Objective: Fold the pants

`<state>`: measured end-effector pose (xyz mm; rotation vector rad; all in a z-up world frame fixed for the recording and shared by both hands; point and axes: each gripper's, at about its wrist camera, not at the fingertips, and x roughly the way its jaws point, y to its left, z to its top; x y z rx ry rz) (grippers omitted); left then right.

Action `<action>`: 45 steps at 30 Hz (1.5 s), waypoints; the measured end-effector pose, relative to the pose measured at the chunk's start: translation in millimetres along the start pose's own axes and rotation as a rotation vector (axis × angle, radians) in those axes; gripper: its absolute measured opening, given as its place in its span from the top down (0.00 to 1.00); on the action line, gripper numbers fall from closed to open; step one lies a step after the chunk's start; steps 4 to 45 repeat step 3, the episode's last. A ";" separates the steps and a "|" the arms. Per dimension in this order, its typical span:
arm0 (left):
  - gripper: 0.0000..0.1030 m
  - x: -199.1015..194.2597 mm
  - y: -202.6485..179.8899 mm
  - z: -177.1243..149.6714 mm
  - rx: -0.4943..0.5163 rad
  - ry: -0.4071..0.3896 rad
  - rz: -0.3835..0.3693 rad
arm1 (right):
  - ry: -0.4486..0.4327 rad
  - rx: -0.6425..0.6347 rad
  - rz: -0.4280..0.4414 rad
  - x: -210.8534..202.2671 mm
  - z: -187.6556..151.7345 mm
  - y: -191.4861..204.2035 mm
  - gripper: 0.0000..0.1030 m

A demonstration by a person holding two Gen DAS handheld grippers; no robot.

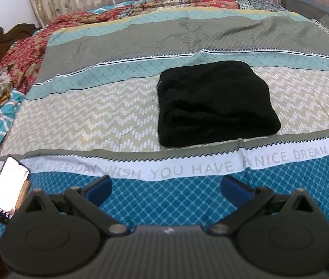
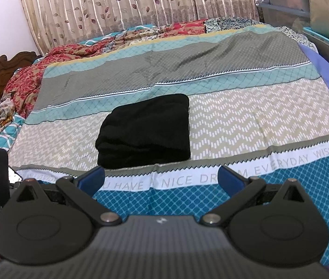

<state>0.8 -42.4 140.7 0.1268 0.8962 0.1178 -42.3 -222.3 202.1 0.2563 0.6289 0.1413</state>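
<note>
Both the left gripper [image 1: 166, 187] and right gripper [image 2: 162, 177] have jaws spread wide, empty, near the folded pants [image 1: 215, 103] [image 2: 147, 131] on the bed [image 1: 83, 116].

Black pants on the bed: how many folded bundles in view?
1. The black pants lie as a single folded bundle on the zigzag band of the bedsheet, just beyond the lettered strip. Both views show the same bundle; none other visible.
</note>
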 end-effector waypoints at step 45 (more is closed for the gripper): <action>0.00 8.2 -2.7 3.1 0.004 0.017 -0.006 | -0.010 0.003 -0.002 5.7 2.0 -5.5 0.00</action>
